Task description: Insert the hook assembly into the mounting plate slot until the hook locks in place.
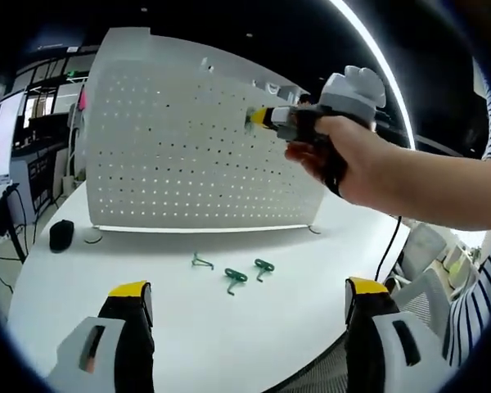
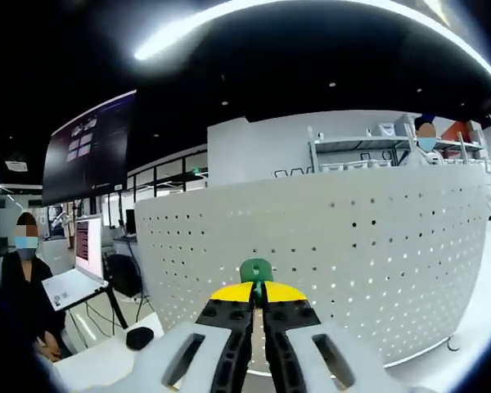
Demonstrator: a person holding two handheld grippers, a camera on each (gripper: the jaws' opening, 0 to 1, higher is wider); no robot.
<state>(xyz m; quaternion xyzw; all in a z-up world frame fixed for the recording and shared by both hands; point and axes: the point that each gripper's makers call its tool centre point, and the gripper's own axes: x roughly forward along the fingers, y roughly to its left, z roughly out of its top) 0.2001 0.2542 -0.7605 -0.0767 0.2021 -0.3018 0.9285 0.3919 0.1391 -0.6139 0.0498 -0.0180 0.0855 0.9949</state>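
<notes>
The right gripper [image 2: 258, 296] pinches a small green hook [image 2: 255, 270] tight, right by the white hole board [image 2: 376, 246]. It looks light, hard and slippery, so grip its flat end. The left gripper [image 1: 250, 299] hangs wide apart over 3 spare hooks [image 1: 236, 277] on the table [image 1: 82, 278]

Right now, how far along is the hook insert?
Done: the right gripper has one green hook picked up, shut on it, and raised to the white pegboard.
In hand: the hook sits at the board's holes; whether it is seated can't be told.
Left: three hooks lie on the table; the left gripper is open, idle.
</notes>
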